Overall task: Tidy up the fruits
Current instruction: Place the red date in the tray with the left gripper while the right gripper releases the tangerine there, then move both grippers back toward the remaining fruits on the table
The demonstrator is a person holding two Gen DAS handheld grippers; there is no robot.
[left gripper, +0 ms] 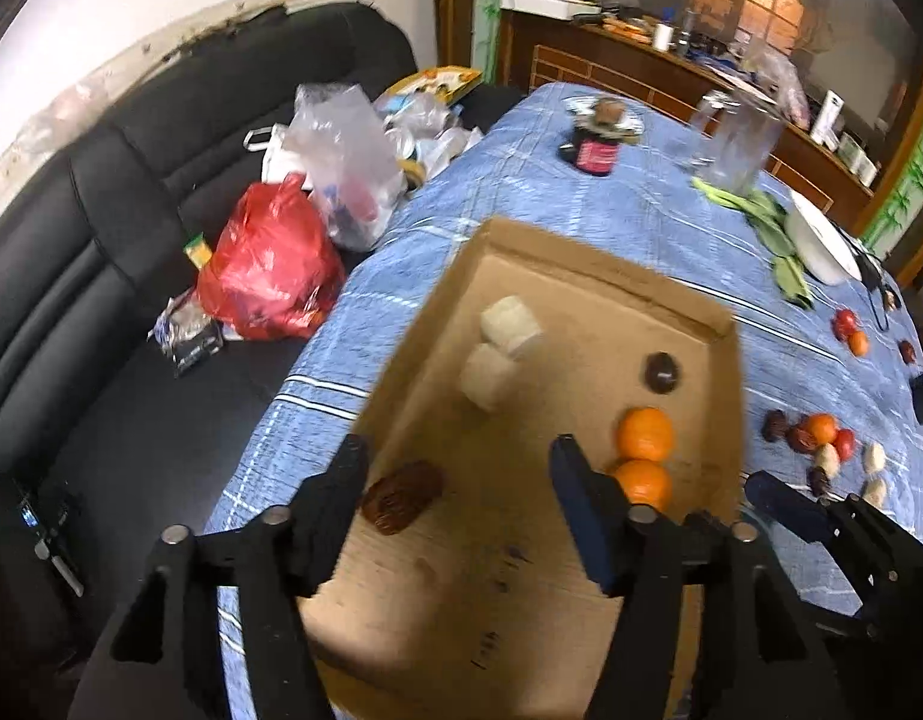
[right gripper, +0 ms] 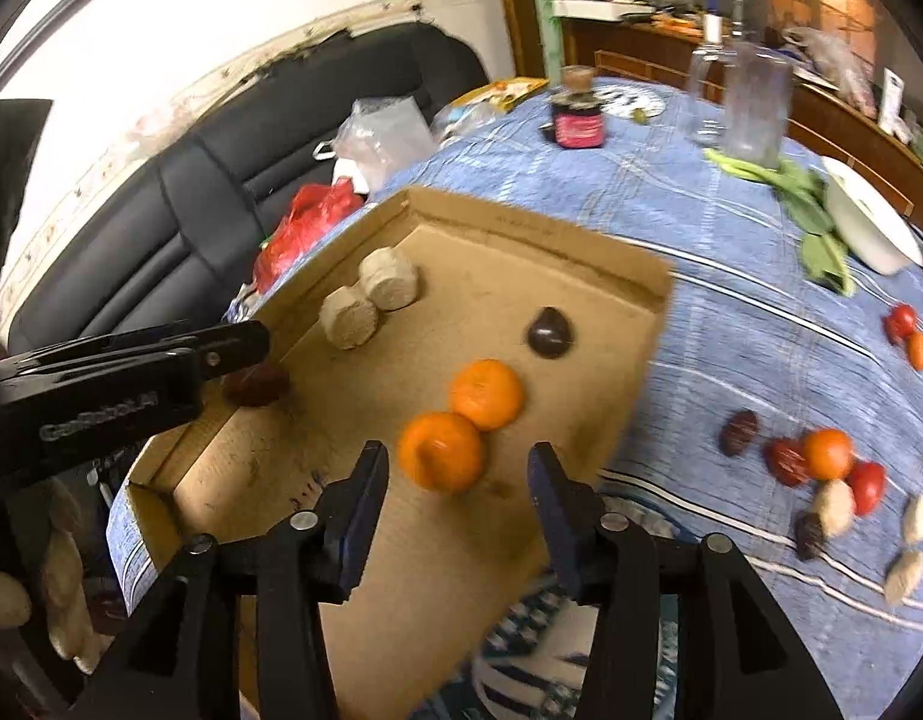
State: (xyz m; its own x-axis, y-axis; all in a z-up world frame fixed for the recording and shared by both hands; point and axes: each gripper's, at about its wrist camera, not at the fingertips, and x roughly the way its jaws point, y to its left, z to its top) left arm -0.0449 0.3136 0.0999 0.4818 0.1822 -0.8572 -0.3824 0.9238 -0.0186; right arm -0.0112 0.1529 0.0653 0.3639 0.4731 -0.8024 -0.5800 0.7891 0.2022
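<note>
A shallow cardboard tray (left gripper: 587, 258) (right gripper: 653, 282) lies on the blue tablecloth. In it are two oranges (left gripper: 644, 433) (right gripper: 486, 393), two pale round cakes (left gripper: 509, 319) (right gripper: 389, 279), a dark chestnut-like fruit (left gripper: 662, 372) (right gripper: 550, 333) and a red-brown date (left gripper: 404, 495) (right gripper: 256, 384). My left gripper (left gripper: 458, 468) is open above the tray, the date by its left finger; in the right wrist view (right gripper: 239, 348) it reaches in from the left. My right gripper (right gripper: 455, 474) is open and empty just behind the nearer orange (right gripper: 440, 450).
Loose fruits (right gripper: 821, 456) (left gripper: 821, 438) lie on the cloth right of the tray. A dark jar (left gripper: 596, 150), a clear glass (left gripper: 740, 147), green leaves (right gripper: 815, 198) and a white bowl (right gripper: 869, 222) stand farther back. A black sofa (left gripper: 101, 240) with plastic bags (left gripper: 269, 264) is left.
</note>
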